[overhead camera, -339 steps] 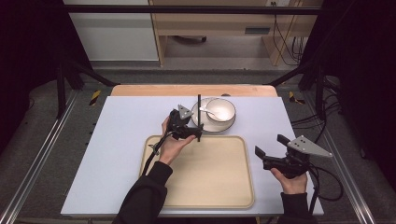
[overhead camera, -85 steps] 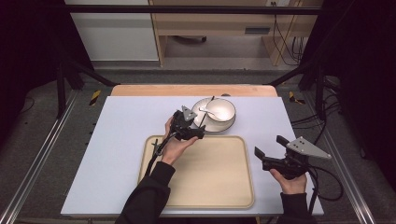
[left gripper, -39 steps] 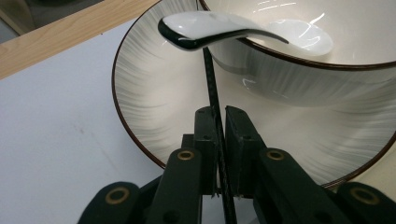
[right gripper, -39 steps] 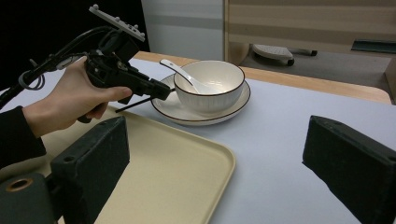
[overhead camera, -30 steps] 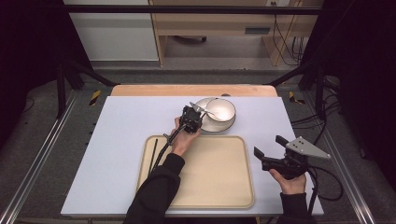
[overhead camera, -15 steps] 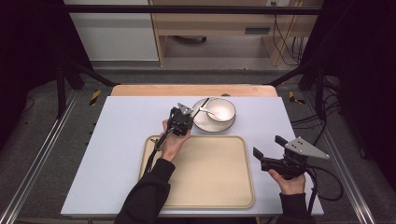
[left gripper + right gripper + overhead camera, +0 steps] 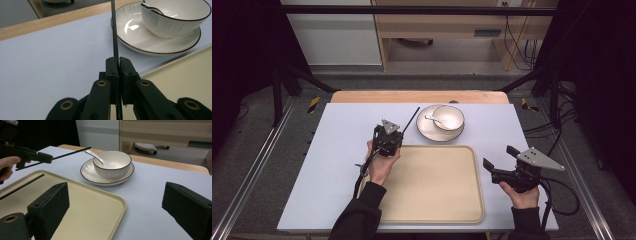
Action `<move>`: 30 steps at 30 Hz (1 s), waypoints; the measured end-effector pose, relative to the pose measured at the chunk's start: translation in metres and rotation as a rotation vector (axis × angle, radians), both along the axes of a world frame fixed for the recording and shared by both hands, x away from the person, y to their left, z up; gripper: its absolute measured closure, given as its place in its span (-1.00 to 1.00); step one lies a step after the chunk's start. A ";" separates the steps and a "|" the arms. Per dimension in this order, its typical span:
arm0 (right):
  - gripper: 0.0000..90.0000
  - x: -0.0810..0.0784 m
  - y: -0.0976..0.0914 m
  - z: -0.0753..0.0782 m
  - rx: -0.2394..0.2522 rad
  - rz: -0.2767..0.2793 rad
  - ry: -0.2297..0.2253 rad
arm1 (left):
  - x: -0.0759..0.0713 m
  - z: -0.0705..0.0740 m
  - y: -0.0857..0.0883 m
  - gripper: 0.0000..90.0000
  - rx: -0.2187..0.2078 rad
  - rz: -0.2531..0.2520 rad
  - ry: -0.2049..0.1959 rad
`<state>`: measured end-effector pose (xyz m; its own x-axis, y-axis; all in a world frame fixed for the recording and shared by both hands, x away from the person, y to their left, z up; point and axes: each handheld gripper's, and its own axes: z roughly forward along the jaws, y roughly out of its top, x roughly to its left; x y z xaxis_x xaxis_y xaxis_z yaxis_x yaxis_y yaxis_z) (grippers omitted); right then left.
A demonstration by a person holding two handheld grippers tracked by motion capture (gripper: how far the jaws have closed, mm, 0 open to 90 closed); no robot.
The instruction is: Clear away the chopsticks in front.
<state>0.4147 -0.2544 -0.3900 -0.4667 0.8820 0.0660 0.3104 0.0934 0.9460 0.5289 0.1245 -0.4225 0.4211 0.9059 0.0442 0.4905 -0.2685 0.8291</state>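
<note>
My left gripper (image 7: 397, 135) is shut on a thin black chopstick (image 7: 411, 118) and hovers just beyond the far left corner of the beige tray (image 7: 462, 200). The stick (image 7: 114, 30) points up and away past the left rim of the plate (image 7: 155, 47). A white bowl (image 7: 448, 117) with a white spoon (image 7: 431, 119) in it sits on that plate. A second black chopstick (image 7: 22, 186) lies on the tray's left part. My right gripper (image 7: 499, 156) stands open and empty at the tray's right edge, its jaws (image 7: 115, 187) wide apart and aimed toward the bowl (image 7: 112, 163).
The tray lies on a pale mat (image 7: 337, 130) over a wooden table whose far edge (image 7: 412, 96) shows behind the plate. Cables trail from both grippers near the front. Dark frame posts stand at both sides.
My left gripper has drawn back from the bowl, to the left and toward the near side, carrying the chopstick with it. The right gripper has kept still.
</note>
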 end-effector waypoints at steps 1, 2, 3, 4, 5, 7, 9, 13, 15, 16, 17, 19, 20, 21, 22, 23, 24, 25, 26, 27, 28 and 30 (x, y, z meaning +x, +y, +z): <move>-0.84 0.000 0.000 0.000 0.000 0.000 0.000 | 0.000 0.000 0.000 0.90 0.000 0.000 0.000; -0.84 0.000 0.000 0.000 0.001 0.000 0.001 | -0.006 0.000 0.003 0.90 -0.011 0.013 -0.005; -0.84 0.000 0.000 0.000 -0.001 -0.001 0.001 | -0.009 0.000 0.005 0.90 -0.019 0.016 -0.009; -0.84 0.000 0.000 0.000 -0.003 0.000 0.000 | -0.019 0.001 0.010 0.90 -0.012 0.032 -0.020; -0.84 0.000 0.000 0.000 0.000 0.000 0.001 | -0.024 0.001 0.012 0.90 -0.010 0.040 -0.032; -0.84 0.000 0.000 0.000 -0.003 0.002 0.000 | -0.030 0.002 0.016 0.90 -0.018 0.051 -0.036; -0.84 -0.001 0.002 0.000 -0.003 0.003 0.001 | -0.039 0.002 0.022 0.90 -0.043 0.072 -0.040; -0.84 -0.001 0.003 0.000 -0.008 0.007 0.001 | -0.059 0.003 0.032 0.90 -0.078 0.096 -0.068; -0.84 -0.001 0.003 -0.001 -0.008 0.010 0.004 | -0.072 0.003 0.037 0.90 -0.098 0.115 -0.094; -0.84 -0.001 0.003 -0.001 -0.009 0.009 0.004 | -0.072 0.003 0.037 0.90 -0.098 0.115 -0.094; -0.84 -0.001 0.003 -0.001 -0.010 0.009 0.001 | -0.077 0.003 0.039 0.90 -0.111 0.123 -0.100; -0.84 -0.001 0.004 -0.001 -0.011 0.008 0.003 | -0.092 -0.001 0.042 0.90 -0.138 0.143 -0.120; -0.84 -0.001 0.004 -0.001 -0.012 0.009 0.004 | -0.098 -0.003 0.043 0.90 -0.155 0.151 -0.124; -0.84 -0.001 0.004 -0.001 -0.012 0.009 0.004 | -0.098 -0.003 0.043 0.90 -0.155 0.151 -0.124; -0.84 -0.001 0.005 -0.001 -0.011 0.008 0.004 | -0.104 -0.005 0.044 0.90 -0.163 0.155 -0.126; -0.84 -0.001 0.005 -0.001 -0.010 0.009 0.004 | -0.111 -0.009 0.045 0.90 -0.169 0.164 -0.129; -0.84 -0.001 0.005 -0.001 -0.011 0.010 0.004 | -0.115 -0.010 0.045 0.90 -0.178 0.169 -0.130; -0.84 -0.001 0.005 -0.001 -0.014 0.011 0.005 | -0.118 -0.011 0.045 0.90 -0.181 0.177 -0.139; -0.84 -0.001 0.006 -0.001 -0.014 0.011 0.005 | -0.118 -0.011 0.045 0.90 -0.181 0.177 -0.139; -0.84 -0.001 0.006 -0.001 -0.013 0.013 0.007 | -0.122 -0.012 0.045 0.90 -0.180 0.180 -0.144; -0.84 0.000 0.006 -0.001 -0.017 0.013 0.004 | -0.125 -0.013 0.045 0.90 -0.180 0.181 -0.142; -0.84 0.000 0.006 -0.002 -0.017 0.013 0.004 | -0.133 -0.016 0.042 0.90 -0.195 0.191 -0.146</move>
<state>0.4144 -0.2484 -0.3915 -0.4779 0.8768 0.0526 0.3124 0.1137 0.9431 0.3960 0.1666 -0.4381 0.2447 0.9654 -0.0906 0.3883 -0.0119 0.9215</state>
